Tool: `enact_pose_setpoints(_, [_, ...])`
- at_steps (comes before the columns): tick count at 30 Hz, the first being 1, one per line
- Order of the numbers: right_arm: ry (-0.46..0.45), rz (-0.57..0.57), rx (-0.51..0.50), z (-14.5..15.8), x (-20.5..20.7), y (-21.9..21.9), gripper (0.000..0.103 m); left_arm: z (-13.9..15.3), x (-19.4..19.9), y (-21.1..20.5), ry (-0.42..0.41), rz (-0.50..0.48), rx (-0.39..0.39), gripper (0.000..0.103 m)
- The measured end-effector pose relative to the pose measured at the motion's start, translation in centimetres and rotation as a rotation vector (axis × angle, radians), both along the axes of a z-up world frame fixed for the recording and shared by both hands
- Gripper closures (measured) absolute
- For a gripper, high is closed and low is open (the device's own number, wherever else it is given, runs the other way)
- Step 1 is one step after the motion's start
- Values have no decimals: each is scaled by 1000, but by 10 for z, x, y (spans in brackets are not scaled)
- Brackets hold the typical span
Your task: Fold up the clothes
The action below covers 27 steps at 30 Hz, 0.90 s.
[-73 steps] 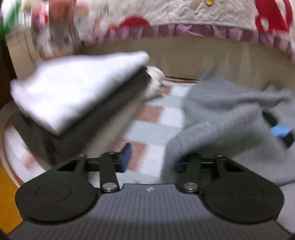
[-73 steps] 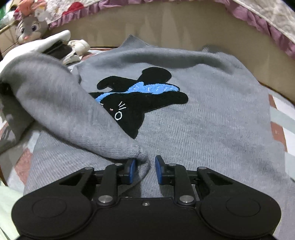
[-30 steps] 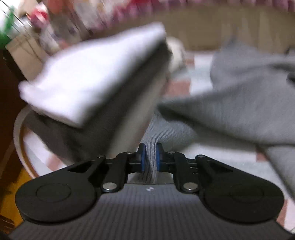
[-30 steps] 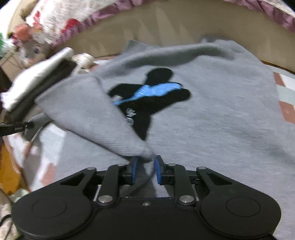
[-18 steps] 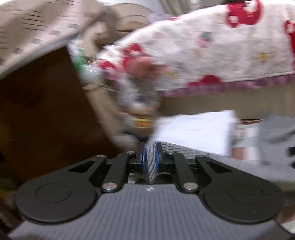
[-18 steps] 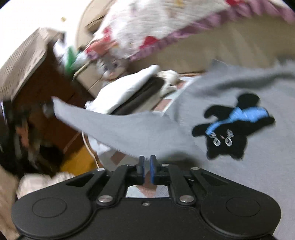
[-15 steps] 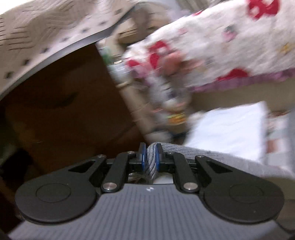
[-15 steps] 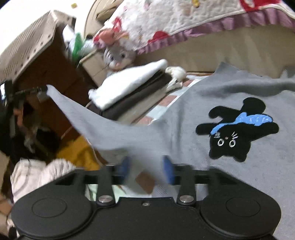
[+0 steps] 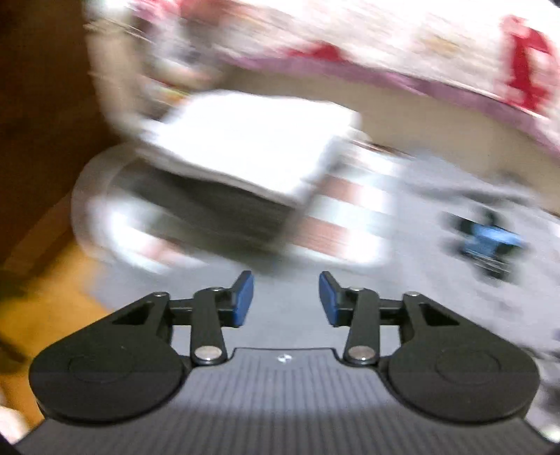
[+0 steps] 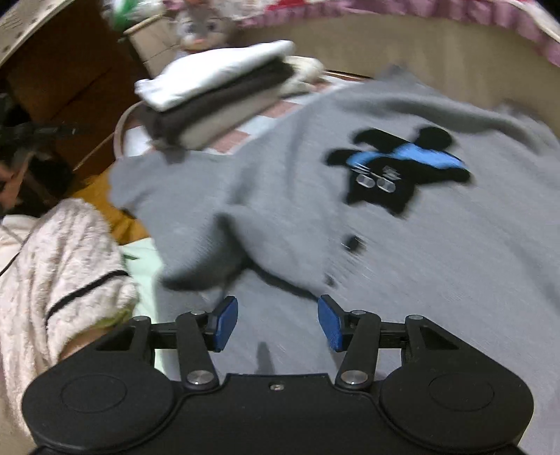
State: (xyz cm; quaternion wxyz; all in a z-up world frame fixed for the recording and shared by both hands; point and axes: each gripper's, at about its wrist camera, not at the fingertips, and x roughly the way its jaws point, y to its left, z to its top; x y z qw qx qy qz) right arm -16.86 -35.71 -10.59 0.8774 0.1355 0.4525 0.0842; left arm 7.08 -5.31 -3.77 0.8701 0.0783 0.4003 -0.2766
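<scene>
A grey sweater (image 10: pixel 402 245) with a black and blue cat patch (image 10: pixel 399 168) lies spread on the bed; its left sleeve (image 10: pixel 182 196) now lies loose toward the left edge. My right gripper (image 10: pixel 276 323) hovers open over the sweater's near hem with nothing between its blue pads. In the blurred left wrist view my left gripper (image 9: pixel 285 297) has its jaws opening, empty, above grey cloth (image 9: pixel 287 290); the sweater's patch (image 9: pixel 490 241) shows at the right.
A stack of folded clothes (image 10: pixel 217 91), white on top of dark, sits at the back left, also the white stack (image 9: pixel 252 140) in the left wrist view. A fluffy sleeve (image 10: pixel 59 266) is at the near left. A plush toy (image 10: pixel 199 24) and a wooden cabinet (image 10: pixel 63 70) stand behind.
Both grippers let go of the grey sleeve they were stretching out to the left; it dropped onto the bed. The left view swung back from the cabinet toward the folded stack.
</scene>
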Motion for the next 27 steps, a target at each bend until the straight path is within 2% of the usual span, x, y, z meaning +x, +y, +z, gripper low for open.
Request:
enact_pose_setpoints(3, [31, -45, 56, 0, -22, -11, 46, -20, -30, -49, 81, -142, -15, 61])
enact_pose_setpoints(6, [63, -10, 24, -2, -43, -3, 45, -41, -67, -89, 112, -258, 23, 58])
enact_pose_setpoints(9, [84, 18, 9, -10, -56, 5, 44, -57, -101, -113, 137, -342, 50, 49])
enact_pose_setpoints(12, [100, 32, -10, -16, -66, 10, 44, -71, -122, -127, 175, -408, 27, 43])
enact_pose_setpoints(14, [99, 24, -21, -18, -67, 10, 44, -79, -132, -139, 152, -403, 50, 39])
enact_pose_setpoints(16, [97, 19, -22, -19, -64, 10, 41, -92, -135, -152, 78, -398, 120, 37])
enact_pose_setpoints(17, [91, 16, -24, -20, -62, 11, 38, -99, -137, -158, 36, -409, 152, 41])
enact_pose_setpoints(18, [86, 13, -27, -21, -60, 12, 38, -106, -140, -164, -17, -441, 194, 55])
enact_pose_setpoints(19, [87, 17, -39, -23, -58, 14, 37, -113, -146, -168, -80, -484, 249, 96])
enact_pose_setpoints(21, [93, 40, -71, -26, -56, 19, 37, -120, -164, -171, -228, -554, 384, 98])
enact_pose_setpoints(22, [83, 67, -80, -24, -58, 22, 37, -116, -173, -168, -250, -587, 402, 98])
enact_pose_setpoints(24, [62, 122, -94, -19, -60, 29, 37, -100, -181, -158, -202, -638, 361, 98])
enact_pose_setpoints(26, [14, 173, -36, -10, -57, 30, 38, -88, -176, -150, -87, -656, 275, 97])
enact_pose_setpoints(27, [-12, 208, 3, -5, -52, 31, 38, -89, -169, -147, -42, -631, 238, 97])
